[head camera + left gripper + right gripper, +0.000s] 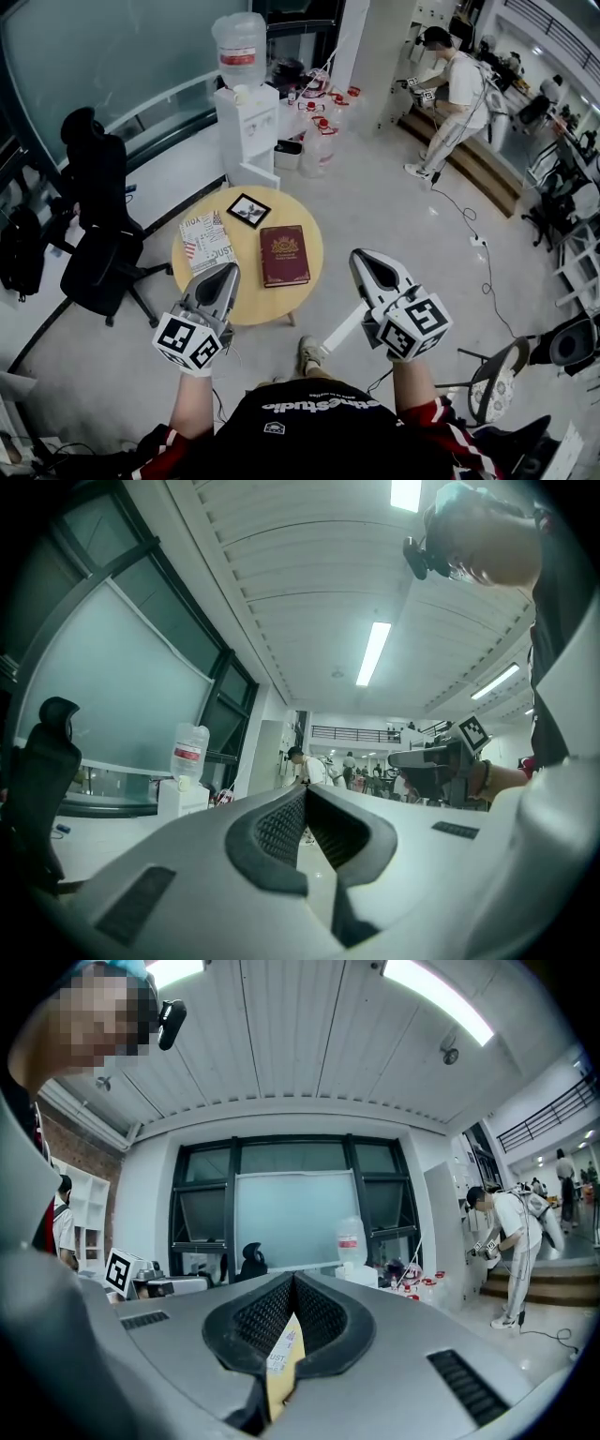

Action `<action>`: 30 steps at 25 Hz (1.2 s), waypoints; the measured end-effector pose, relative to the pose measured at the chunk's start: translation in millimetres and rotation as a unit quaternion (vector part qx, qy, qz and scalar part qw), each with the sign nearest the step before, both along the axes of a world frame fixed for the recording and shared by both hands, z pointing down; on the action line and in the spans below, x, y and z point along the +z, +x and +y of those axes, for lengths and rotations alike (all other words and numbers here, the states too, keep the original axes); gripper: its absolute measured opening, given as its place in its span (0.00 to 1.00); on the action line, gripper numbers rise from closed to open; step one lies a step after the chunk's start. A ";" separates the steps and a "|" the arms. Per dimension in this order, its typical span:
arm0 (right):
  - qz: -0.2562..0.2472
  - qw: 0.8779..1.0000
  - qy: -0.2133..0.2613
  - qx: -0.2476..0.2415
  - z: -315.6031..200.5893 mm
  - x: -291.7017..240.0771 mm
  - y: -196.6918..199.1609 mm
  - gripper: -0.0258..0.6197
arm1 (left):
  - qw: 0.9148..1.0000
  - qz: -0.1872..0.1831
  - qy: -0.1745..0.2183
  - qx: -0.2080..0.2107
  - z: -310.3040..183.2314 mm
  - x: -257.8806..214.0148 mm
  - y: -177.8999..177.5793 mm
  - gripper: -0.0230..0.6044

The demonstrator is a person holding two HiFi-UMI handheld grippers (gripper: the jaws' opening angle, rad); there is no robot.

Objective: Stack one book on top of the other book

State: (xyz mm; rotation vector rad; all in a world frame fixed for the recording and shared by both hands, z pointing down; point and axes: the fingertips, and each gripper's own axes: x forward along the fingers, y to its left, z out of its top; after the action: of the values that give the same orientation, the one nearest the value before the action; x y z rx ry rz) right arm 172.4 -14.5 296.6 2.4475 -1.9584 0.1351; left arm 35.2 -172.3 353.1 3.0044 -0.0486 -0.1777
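The left gripper (223, 274), jaws pressed together and empty, hangs over the near edge of the round light-wood table (246, 298). On the table a white book with flag print (206, 240) and a dark red hardcover book (284, 255) lie flat side by side, unstacked. Off the table's right edge, the right gripper (366, 258) is likewise closed.

- On the table (264, 305), left book (206, 240) and right book (284, 255) lie side by side.
- The frame (248, 210) lies behind them.
- The dispenser (246, 131) stands beyond the table, the chair (98, 244) to its left.
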 end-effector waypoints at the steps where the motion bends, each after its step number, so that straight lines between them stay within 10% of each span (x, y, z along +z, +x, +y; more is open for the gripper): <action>1: 0.001 1.000 0.003 -0.002 -0.4 -2.1 2.6 0.08 | 1.000 -0.001 0.004 0.002 0.8 -0.4 3.8 0.06; 30: -0.016 1.000 0.002 0.015 9.6 17.2 50.8 0.08 | 0.995 -0.044 0.051 0.073 24.0 35.0 84.6 0.25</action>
State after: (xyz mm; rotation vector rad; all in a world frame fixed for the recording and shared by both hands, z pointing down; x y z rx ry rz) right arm 223.1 -4.8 313.9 2.4940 -1.9353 0.1708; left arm 119.8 -148.3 388.2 3.0996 0.1778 -0.0327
